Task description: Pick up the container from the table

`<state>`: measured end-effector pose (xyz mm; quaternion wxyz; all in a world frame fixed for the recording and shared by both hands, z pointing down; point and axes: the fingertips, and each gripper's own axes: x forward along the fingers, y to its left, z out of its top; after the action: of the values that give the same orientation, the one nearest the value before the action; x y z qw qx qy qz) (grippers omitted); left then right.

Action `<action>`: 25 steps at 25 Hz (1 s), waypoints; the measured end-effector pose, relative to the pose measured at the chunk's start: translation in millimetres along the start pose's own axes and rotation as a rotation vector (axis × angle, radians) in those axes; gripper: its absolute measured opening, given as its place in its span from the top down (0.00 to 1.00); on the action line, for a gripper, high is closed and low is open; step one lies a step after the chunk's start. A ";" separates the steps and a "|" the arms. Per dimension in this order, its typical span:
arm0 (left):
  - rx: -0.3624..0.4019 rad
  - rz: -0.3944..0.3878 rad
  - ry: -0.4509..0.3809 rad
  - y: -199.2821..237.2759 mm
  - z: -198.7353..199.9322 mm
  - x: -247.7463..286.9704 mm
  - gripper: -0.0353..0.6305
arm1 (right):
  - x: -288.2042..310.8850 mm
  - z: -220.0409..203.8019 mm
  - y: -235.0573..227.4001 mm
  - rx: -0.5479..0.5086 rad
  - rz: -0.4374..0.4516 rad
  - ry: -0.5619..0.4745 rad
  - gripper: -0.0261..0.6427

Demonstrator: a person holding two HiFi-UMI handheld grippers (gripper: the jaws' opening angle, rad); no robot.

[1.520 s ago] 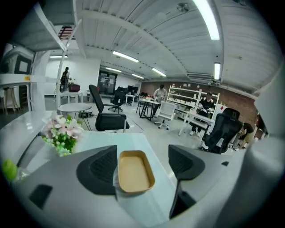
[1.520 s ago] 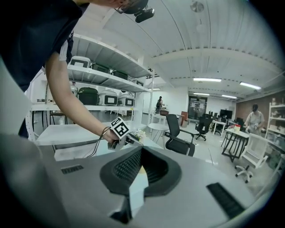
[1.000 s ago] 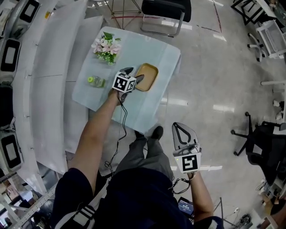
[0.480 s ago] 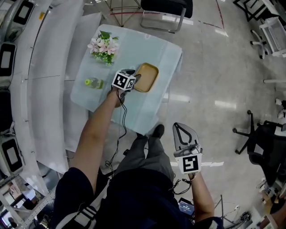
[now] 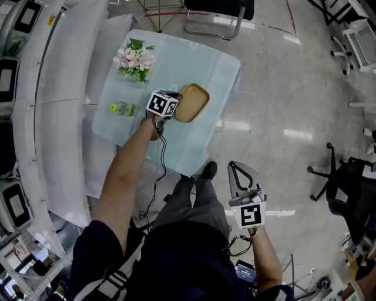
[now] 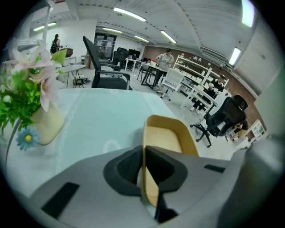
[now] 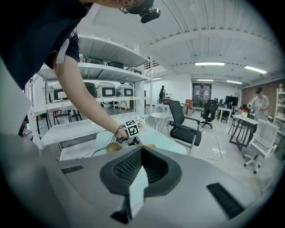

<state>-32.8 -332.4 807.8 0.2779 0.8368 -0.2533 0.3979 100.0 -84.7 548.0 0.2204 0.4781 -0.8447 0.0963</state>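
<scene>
A shallow yellow-tan container (image 5: 192, 101) lies on the pale blue table (image 5: 194, 59), near its right edge. My left gripper (image 5: 176, 103) points steeply down at the container's near left rim. In the left gripper view its jaws (image 6: 143, 151) are closing, and the pads press on the thin wall of the container (image 6: 167, 138) from both sides. My right gripper (image 5: 233, 166) hangs off the table, over the floor beside the person's legs. Its jaws (image 7: 141, 151) are shut with nothing held.
A vase of pink flowers (image 5: 135, 60) stands at the table's far left, and a small green-capped bottle (image 5: 121, 108) lies left of the left gripper. A black chair (image 5: 218, 12) stands beyond the table. White shelving runs along the left.
The left gripper sank onto the container's rim and its jaws came together on it. The right gripper stayed where it was.
</scene>
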 end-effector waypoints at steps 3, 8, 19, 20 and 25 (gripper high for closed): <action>0.056 0.014 0.024 -1.8 -1.3 0.7 0.91 | 0.6 -1.1 0.4 -0.015 0.004 0.008 0.96; 0.047 0.022 0.033 -2.9 -2.1 0.0 0.92 | -0.3 -2.9 0.5 -0.017 0.004 0.019 0.96; 0.009 0.002 0.011 -12.3 5.9 -6.8 0.92 | 0.1 -7.1 6.4 -0.012 0.019 0.028 0.96; -0.005 -0.006 0.003 -13.4 6.5 -8.0 0.92 | 0.2 -7.6 7.6 -0.011 0.021 0.033 0.96; -0.068 -0.019 -0.028 -17.8 9.3 -17.4 0.93 | -1.8 -5.8 9.2 -0.006 0.023 0.032 0.96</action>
<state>-26.0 -322.3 784.2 0.3061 0.8349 -0.2626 0.3746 94.6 -76.3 552.8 0.2340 0.4663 -0.8467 0.1040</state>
